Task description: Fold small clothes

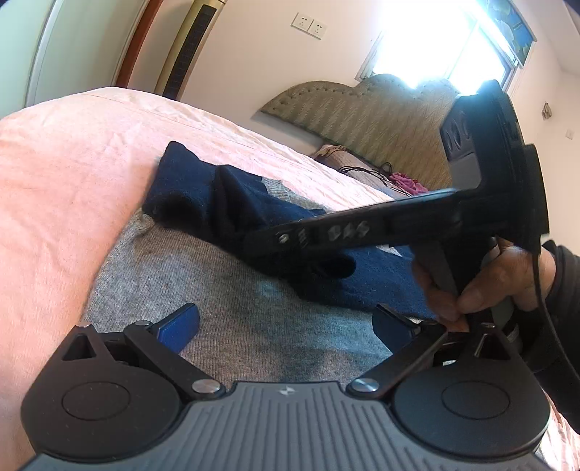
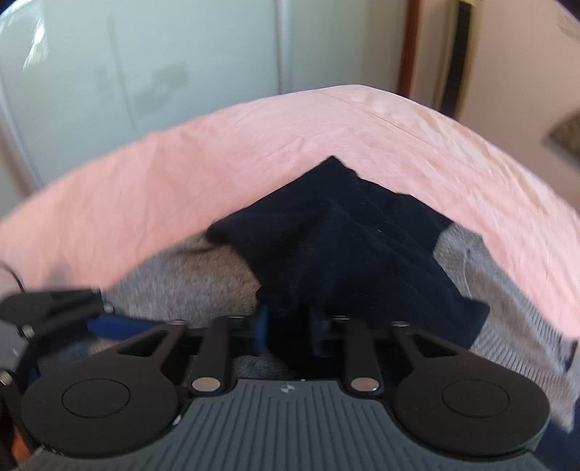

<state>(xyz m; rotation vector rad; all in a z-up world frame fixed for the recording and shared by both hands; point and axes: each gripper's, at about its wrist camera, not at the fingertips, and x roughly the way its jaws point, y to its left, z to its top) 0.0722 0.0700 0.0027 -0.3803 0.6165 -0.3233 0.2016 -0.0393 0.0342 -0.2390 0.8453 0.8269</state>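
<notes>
Left tool [image 1: 286, 326] spread wide over grey-and-navy garment [image 1: 232, 290] on pink bedsheet [image 1: 72, 181].

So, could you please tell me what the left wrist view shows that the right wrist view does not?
Only the left wrist view shows the padded headboard, the bright window, the wall sockets and the person's right hand holding the right gripper's handle. Its own left gripper has jaws wide open over the grey part.

Only the right wrist view shows the pale wardrobe doors and the right gripper with jaws shut on the navy fabric.

Both show the pink bedsheet and the navy and grey garment.
</notes>
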